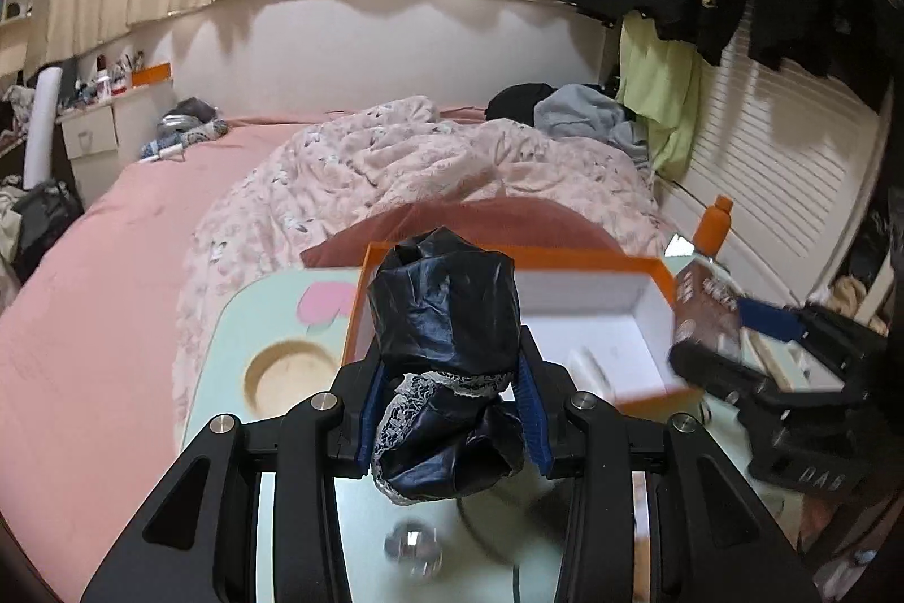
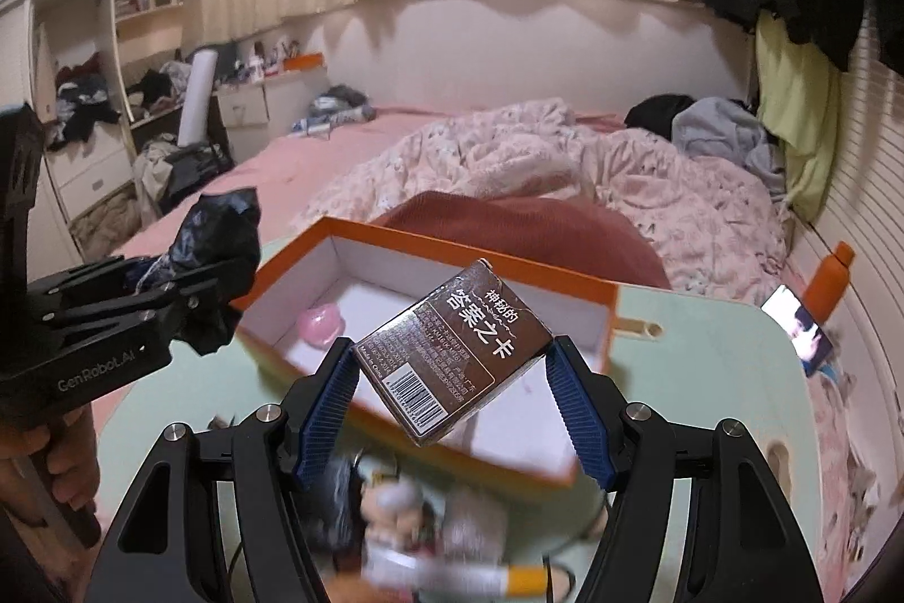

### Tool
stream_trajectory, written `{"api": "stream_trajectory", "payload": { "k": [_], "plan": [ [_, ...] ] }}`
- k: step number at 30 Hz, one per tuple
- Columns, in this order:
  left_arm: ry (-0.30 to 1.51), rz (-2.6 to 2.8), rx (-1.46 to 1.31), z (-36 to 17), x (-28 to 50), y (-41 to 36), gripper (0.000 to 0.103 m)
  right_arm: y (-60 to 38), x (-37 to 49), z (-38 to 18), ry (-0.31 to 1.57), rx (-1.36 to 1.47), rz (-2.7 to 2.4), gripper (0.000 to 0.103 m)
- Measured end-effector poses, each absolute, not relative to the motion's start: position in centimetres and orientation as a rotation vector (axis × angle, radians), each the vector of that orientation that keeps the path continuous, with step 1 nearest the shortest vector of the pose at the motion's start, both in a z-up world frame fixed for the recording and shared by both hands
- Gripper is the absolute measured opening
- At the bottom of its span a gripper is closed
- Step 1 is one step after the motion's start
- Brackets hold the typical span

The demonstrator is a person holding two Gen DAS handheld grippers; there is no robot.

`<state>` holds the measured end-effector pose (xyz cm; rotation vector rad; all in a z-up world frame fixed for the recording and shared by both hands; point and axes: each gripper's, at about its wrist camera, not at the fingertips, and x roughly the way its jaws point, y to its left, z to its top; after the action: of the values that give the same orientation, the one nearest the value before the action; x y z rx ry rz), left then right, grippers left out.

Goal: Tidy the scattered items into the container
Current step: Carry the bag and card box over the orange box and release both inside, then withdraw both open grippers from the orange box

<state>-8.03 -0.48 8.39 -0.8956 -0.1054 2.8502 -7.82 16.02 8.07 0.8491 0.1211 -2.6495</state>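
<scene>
My left gripper [image 1: 452,411] is shut on a crumpled black plastic bag [image 1: 446,320] with a lace trim, held up just short of the orange box with a white inside [image 1: 593,315]. In the right wrist view the bag [image 2: 217,230] sits at the left beside the box [image 2: 429,258]. My right gripper [image 2: 452,405] is shut on a brown card box with Chinese print [image 2: 452,348], tilted, above the orange box's near edge; it also shows in the left wrist view [image 1: 706,315]. A pink item [image 2: 322,323] lies inside the orange box.
The box stands on a pale green table [image 2: 695,348] at the foot of a pink bed [image 1: 113,235]. A figurine [image 2: 395,507] and a cable lie on the table below my right gripper. A phone [image 2: 796,320] and an orange bottle [image 2: 828,281] are at the right.
</scene>
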Motion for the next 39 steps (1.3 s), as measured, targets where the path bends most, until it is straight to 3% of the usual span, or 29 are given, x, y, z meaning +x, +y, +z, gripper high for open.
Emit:
{"api": "stream_trajectory", "payload": {
  "k": [6, 11, 13, 21, 33, 39],
  "plan": [
    [-0.114, 2.819, -0.964, 6.7, -10.8, 0.1, 0.043, 15.3, -11.0, 5.9, 0.116, 0.942, -2.648, 0.070],
    [-0.176, 2.838, -0.922, 6.3, -9.7, 0.0, 0.070, 16.2, -10.4, 6.1, 0.055, 0.902, -2.682, 0.085],
    [-0.183, 2.861, -0.882, 6.7, -9.0, -0.3, 0.071, 16.6, -9.8, 6.5, 0.035, 0.869, -2.702, 0.089],
    [-0.156, 2.795, -0.958, 6.9, -5.4, -0.9, 0.071, 18.6, -5.4, 7.6, -0.024, 0.870, -2.625, 0.090],
    [0.030, 2.757, -1.297, -0.7, 1.5, 0.3, 0.072, 22.4, 3.3, 0.3, 0.083, 1.234, -2.578, 0.090],
    [0.012, 2.758, -1.340, -1.6, 1.0, 0.3, 0.083, 21.5, 3.6, -0.9, 0.144, 1.265, -2.635, 0.098]
  ]
}}
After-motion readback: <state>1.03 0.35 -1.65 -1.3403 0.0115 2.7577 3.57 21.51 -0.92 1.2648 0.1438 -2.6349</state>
